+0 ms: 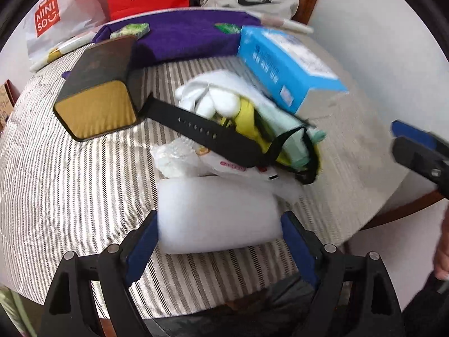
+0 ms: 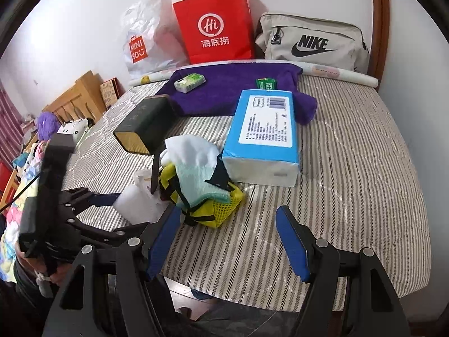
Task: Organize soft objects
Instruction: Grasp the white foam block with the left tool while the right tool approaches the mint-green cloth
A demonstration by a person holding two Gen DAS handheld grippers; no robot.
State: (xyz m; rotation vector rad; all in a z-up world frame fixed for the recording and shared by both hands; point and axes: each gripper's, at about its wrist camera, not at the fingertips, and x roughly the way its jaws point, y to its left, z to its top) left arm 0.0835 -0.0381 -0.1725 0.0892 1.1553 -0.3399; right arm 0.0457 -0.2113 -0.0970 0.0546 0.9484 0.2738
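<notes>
- Nearest, the left gripper (image 1: pixel 219 233) stands spread wide around a white foam roll (image 1: pixel 216 213) on the striped bedspread (image 1: pixel 70 191); its left blue pad seems to touch the foam, though blur makes contact hard to call.
- The right gripper (image 2: pixel 227 241) hangs spread over bare stripes, nothing between its pads.
- Just beyond the foam, a soft heap: yellow mesh bag (image 2: pixel 221 207), mint knitted cloth (image 2: pixel 196 179), white gloves (image 1: pixel 210 98), black perforated strap (image 1: pixel 202 132) draped across.
- Left of it, a dark box with a gold end (image 1: pixel 98 112); right, a blue tissue pack (image 2: pixel 263 132).
- Farther back, a purple towel (image 2: pixel 233 84), then a red paper bag (image 2: pixel 216 28) against the wall.
</notes>
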